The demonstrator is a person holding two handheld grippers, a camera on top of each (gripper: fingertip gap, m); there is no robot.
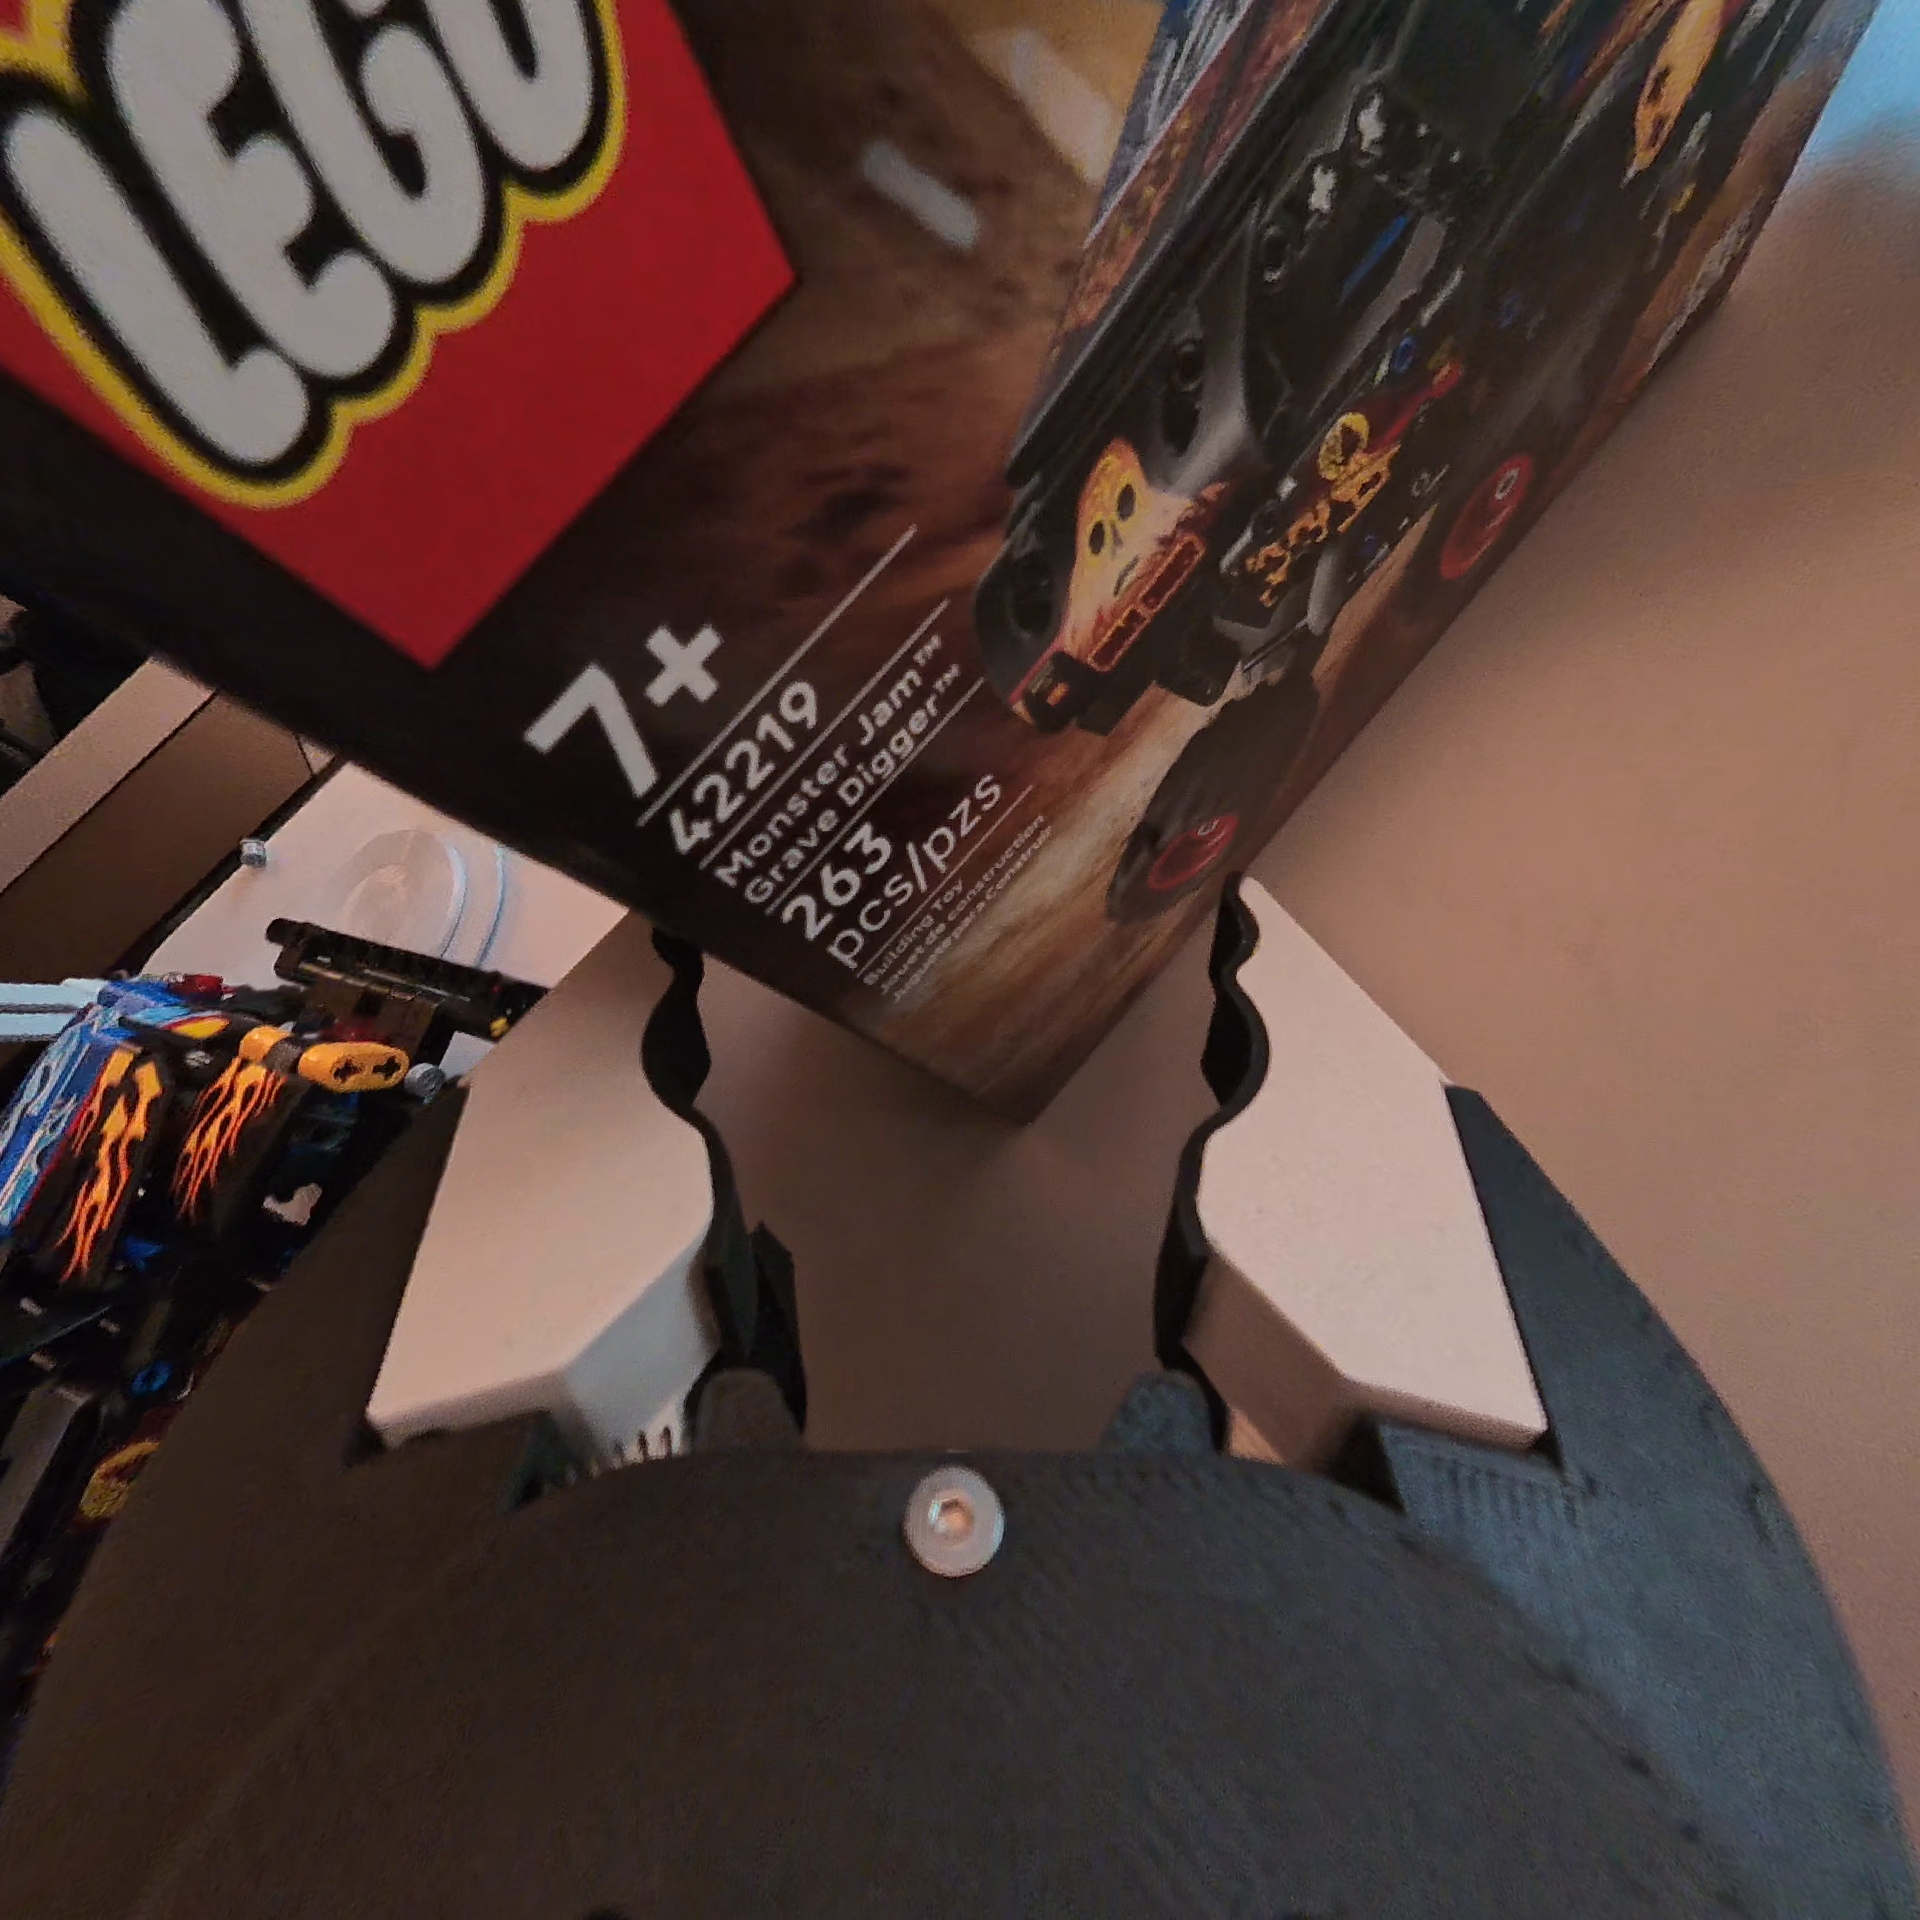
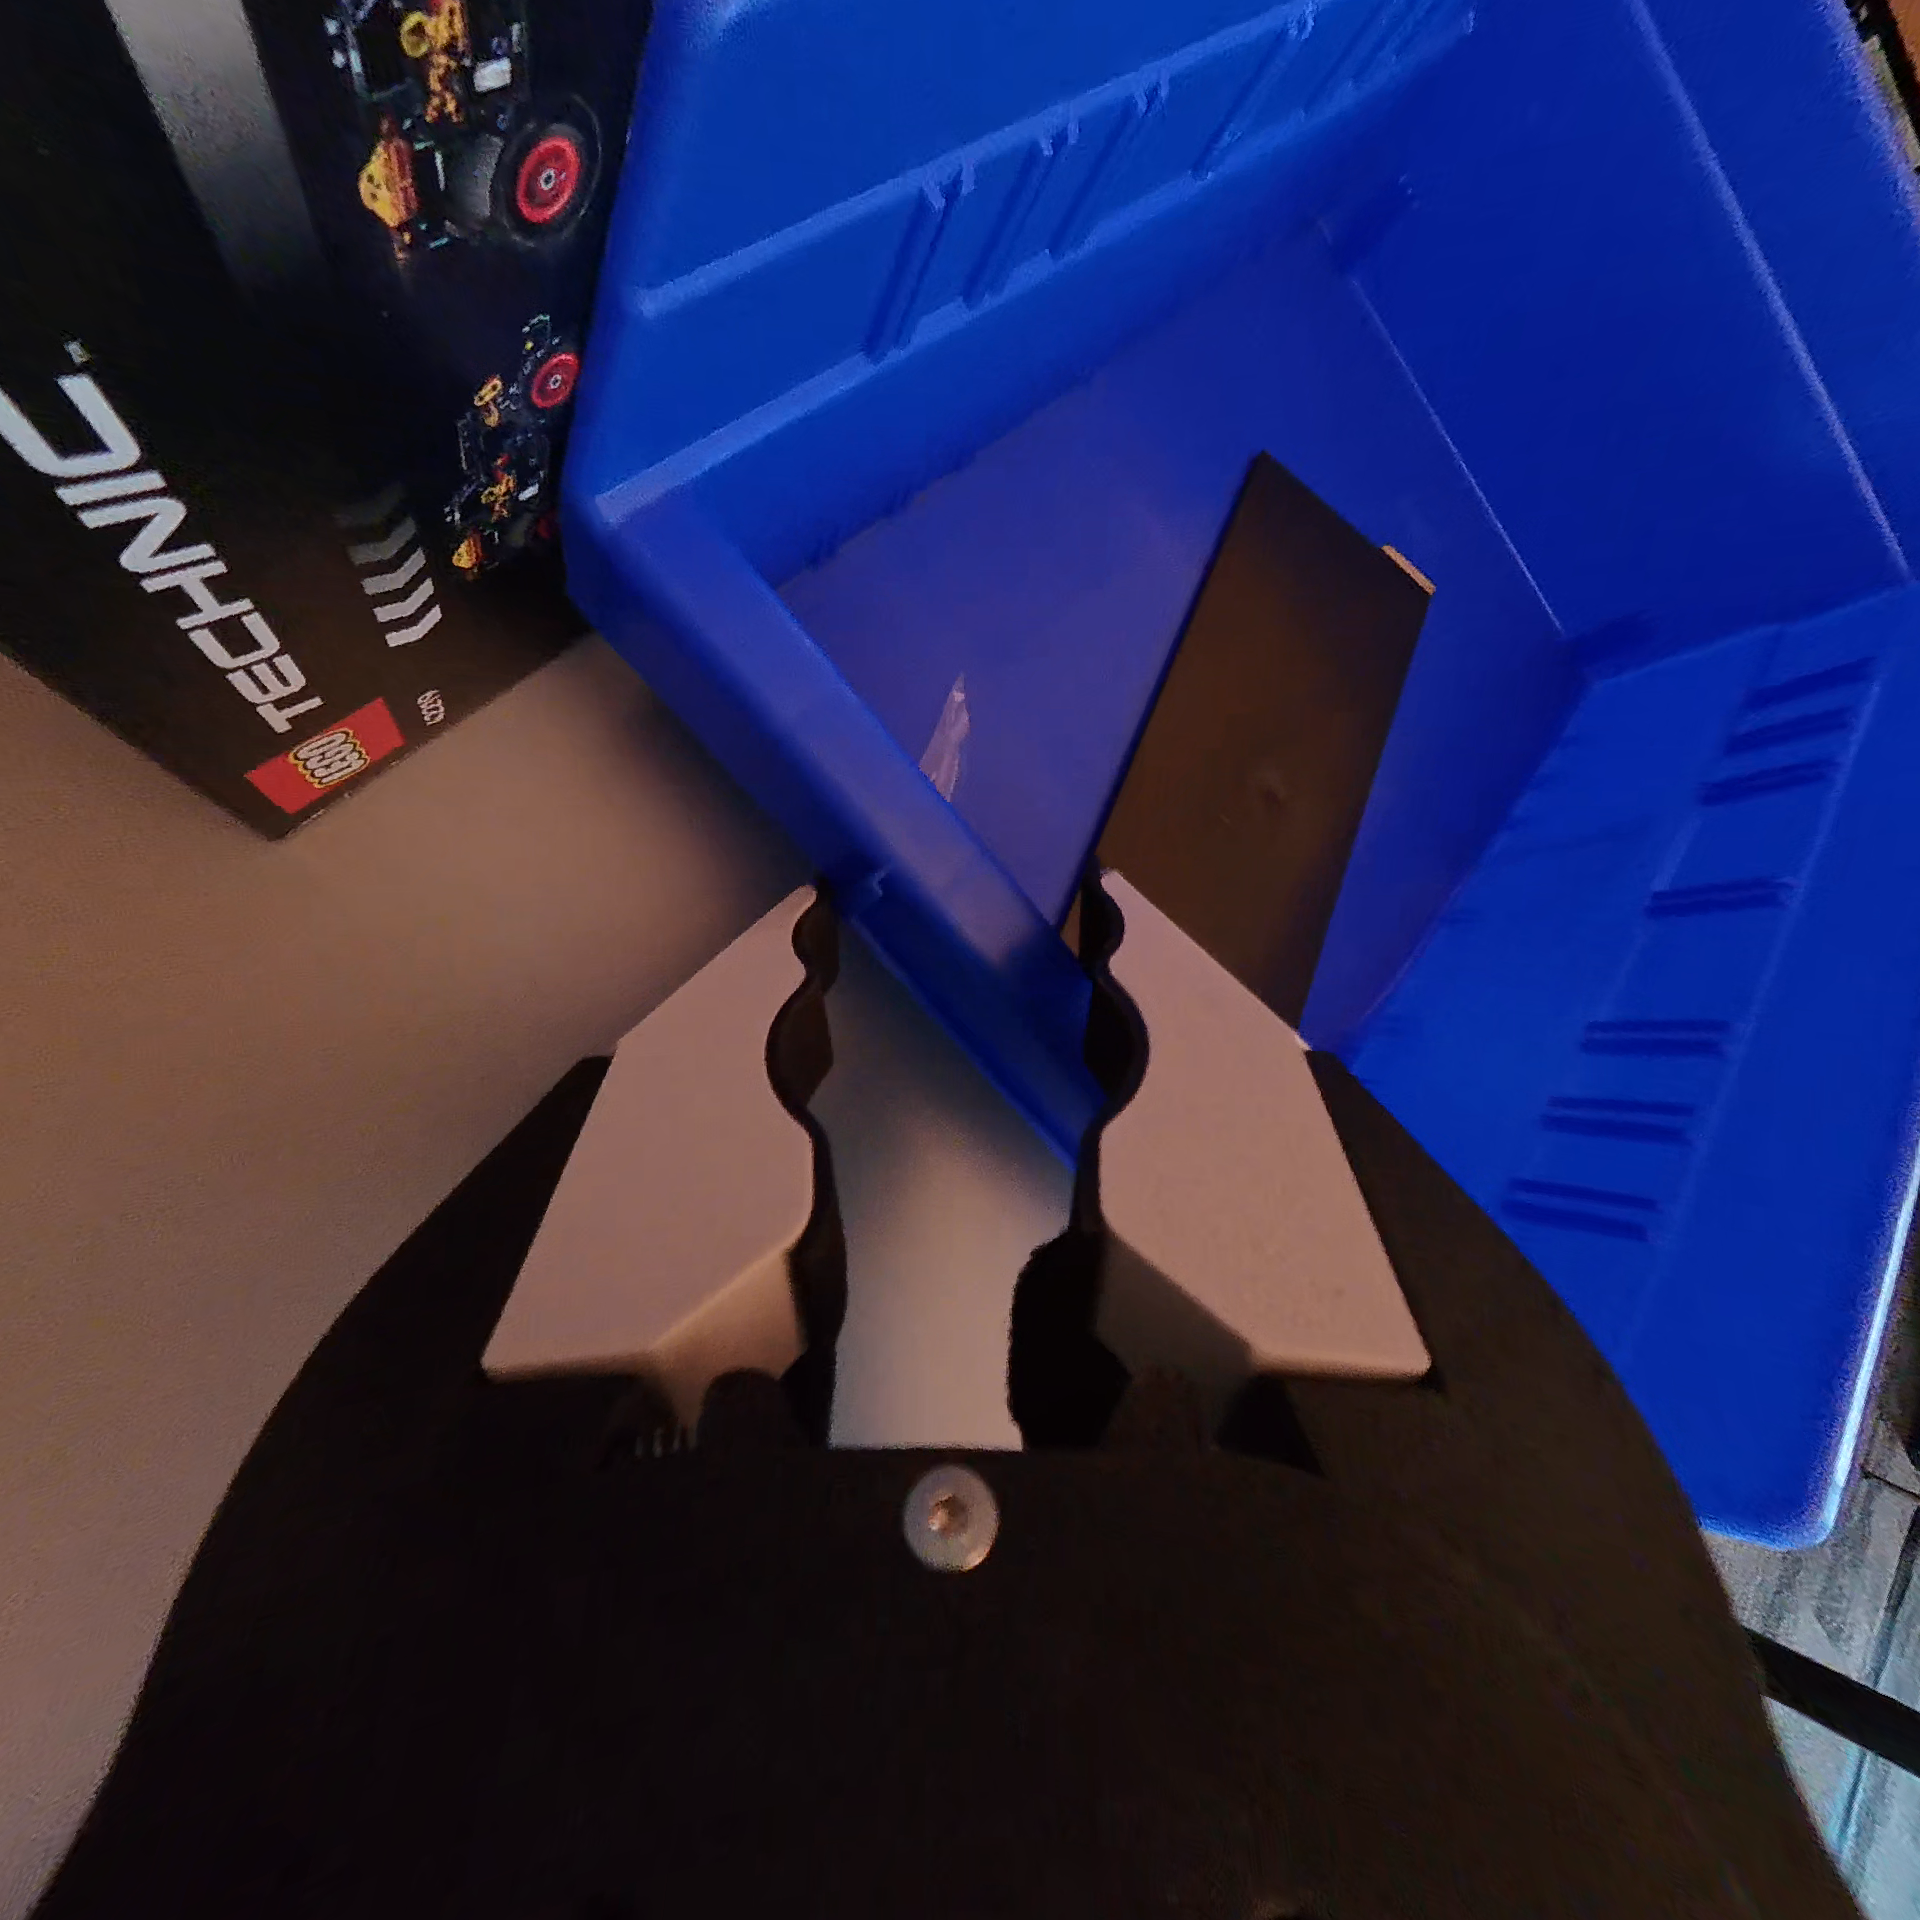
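Observation:
In the left wrist view a dark toy box [image 1: 790, 582] with a red logo and a monster truck picture stands on the pale table [image 1: 1610, 831]. My left gripper [image 1: 951, 925] is open, and the box's near lower corner lies between its fingertips without touching them. In the right wrist view my right gripper [image 2: 954, 899] is closed on the rim of a blue plastic bin [image 2: 1195, 343], with the bin wall crossing between the fingers. Inside the bin lie a flat dark piece [image 2: 1278, 748] and a clear plastic scrap [image 2: 951, 727].
A partly built toy truck with flame panels [image 1: 156, 1143] stands at the left, with a clear plastic item [image 1: 416, 883] behind it. The same kind of black toy box [image 2: 260, 416] stands left of the bin. Floor [image 2: 1860, 1558] shows past the bin's lower right.

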